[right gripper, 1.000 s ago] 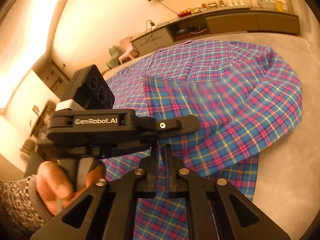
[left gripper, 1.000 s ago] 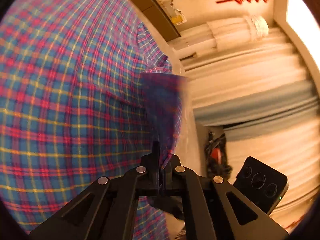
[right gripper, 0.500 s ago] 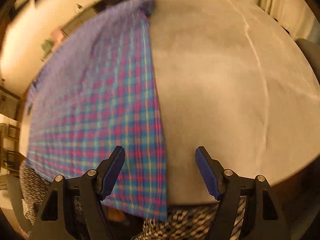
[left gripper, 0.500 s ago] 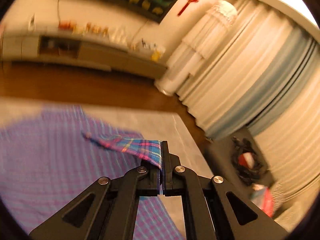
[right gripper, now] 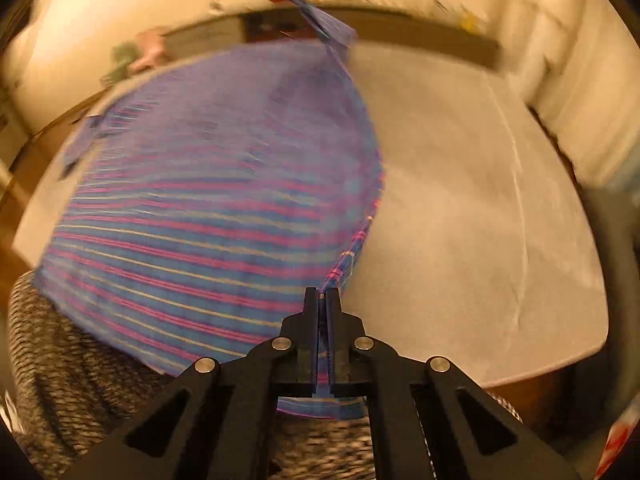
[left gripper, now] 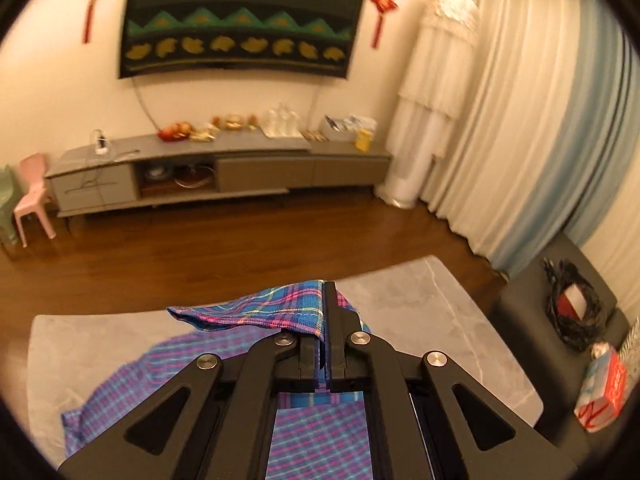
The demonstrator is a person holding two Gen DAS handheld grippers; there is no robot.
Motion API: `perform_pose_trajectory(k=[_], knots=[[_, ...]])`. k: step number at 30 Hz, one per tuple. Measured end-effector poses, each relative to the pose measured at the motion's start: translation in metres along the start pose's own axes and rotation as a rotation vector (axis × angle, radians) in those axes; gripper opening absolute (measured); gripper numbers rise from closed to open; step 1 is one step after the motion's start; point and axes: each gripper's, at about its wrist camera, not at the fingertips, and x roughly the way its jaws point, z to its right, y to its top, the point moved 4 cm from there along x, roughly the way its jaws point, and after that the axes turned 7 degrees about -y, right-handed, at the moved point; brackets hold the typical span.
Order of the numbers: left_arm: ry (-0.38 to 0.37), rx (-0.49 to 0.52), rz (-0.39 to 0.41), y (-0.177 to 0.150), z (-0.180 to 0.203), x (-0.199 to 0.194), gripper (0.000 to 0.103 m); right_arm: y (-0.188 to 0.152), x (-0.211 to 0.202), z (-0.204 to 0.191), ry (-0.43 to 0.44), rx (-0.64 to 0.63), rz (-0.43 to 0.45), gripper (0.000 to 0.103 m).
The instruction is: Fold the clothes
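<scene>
Left wrist view: left tool clenched on plaid shirt corner, raised above grey tabletop. Right tool clenched on shirt edge at tabletop near side. Fold underway, nothing finished.

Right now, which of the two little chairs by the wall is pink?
The pink chair is the one nearer the grey TV cabinet. The other little chair, at the picture's left edge, is pale green.

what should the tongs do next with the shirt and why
Probably carry the lifted edge across and lay it down. Both the left tongs and the right tongs are shut on the shirt, whose edge is raised off the table.
</scene>
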Motion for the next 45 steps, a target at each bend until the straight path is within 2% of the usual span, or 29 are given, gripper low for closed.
perform_pose_trajectory(k=[3, 6, 11, 12, 14, 15, 17, 20, 23, 25, 26, 30, 33, 34, 35, 37, 38, 39, 40, 43, 45], knots=[[0.048, -0.032, 0.046, 0.011, -0.043, -0.033, 0.001, 0.016, -0.025, -0.048, 0.071, -0.091, 0.058, 0.003], [0.100, -0.061, 0.079, 0.014, -0.088, -0.065, 0.001, 0.024, -0.034, -0.103, 0.159, -0.191, 0.068, 0.003], [0.190, -0.088, 0.079, -0.010, -0.150, -0.083, 0.001, 0.023, 0.011, -0.170, 0.224, -0.286, -0.004, 0.004], [0.201, -0.093, 0.070, -0.020, -0.160, -0.079, 0.001, 0.023, 0.021, -0.184, 0.236, -0.304, -0.020, 0.007], [0.226, -0.100, 0.045, -0.041, -0.178, -0.070, 0.001, 0.022, 0.040, -0.210, 0.260, -0.340, -0.051, 0.023], [0.241, -0.101, 0.031, -0.053, -0.187, -0.064, 0.001, 0.020, 0.047, -0.211, 0.283, -0.329, -0.072, 0.032], [0.264, -0.087, 0.009, -0.075, -0.194, -0.053, 0.001, 0.014, 0.053, -0.200, 0.349, -0.282, -0.108, 0.032], [0.217, -0.054, 0.018, -0.101, -0.185, -0.044, 0.001, 0.017, 0.043, -0.160, 0.445, -0.181, -0.104, 0.034], [0.052, 0.053, 0.064, -0.121, -0.137, -0.045, 0.001, 0.025, 0.040, -0.097, 0.457, -0.039, -0.084, 0.036], [-0.096, 0.158, 0.077, -0.146, -0.086, -0.053, 0.002, 0.028, 0.047, -0.052, 0.440, 0.076, -0.085, 0.037], [-0.184, 0.245, 0.068, -0.170, -0.049, -0.058, 0.002, 0.029, 0.053, -0.029, 0.433, 0.141, -0.092, 0.037], [-0.359, 0.476, -0.090, -0.273, 0.035, -0.044, 0.006, 0.033, 0.069, 0.007, 0.471, 0.269, -0.093, 0.037], [-0.355, 0.545, -0.241, -0.346, 0.051, -0.007, 0.008, 0.035, 0.086, 0.010, 0.517, 0.299, -0.105, 0.038], [-0.352, 0.550, -0.301, -0.369, 0.051, 0.008, 0.017, 0.037, 0.091, 0.011, 0.525, 0.301, -0.109, 0.038], [-0.364, 0.536, -0.367, -0.390, 0.050, 0.020, 0.022, 0.041, 0.095, 0.012, 0.532, 0.300, -0.113, 0.038], [-0.391, 0.524, -0.440, -0.420, 0.048, 0.032, 0.032, 0.049, 0.102, 0.008, 0.537, 0.292, -0.113, 0.038], [-0.399, 0.525, -0.456, -0.430, 0.048, 0.032, 0.034, 0.054, 0.105, 0.006, 0.540, 0.283, -0.111, 0.038], [-0.406, 0.526, -0.472, -0.440, 0.049, 0.033, 0.041, 0.060, 0.107, 0.004, 0.538, 0.273, -0.104, 0.038], [-0.415, 0.518, -0.468, -0.443, 0.049, 0.029, 0.048, 0.067, 0.107, 0.002, 0.535, 0.263, -0.095, 0.038], [-0.444, 0.476, -0.448, -0.451, 0.047, 0.015, 0.058, 0.089, 0.107, -0.011, 0.520, 0.212, -0.040, 0.038], [-0.443, 0.414, -0.422, -0.445, 0.034, 0.004, 0.058, 0.102, 0.107, -0.025, 0.529, 0.160, -0.008, 0.038]])
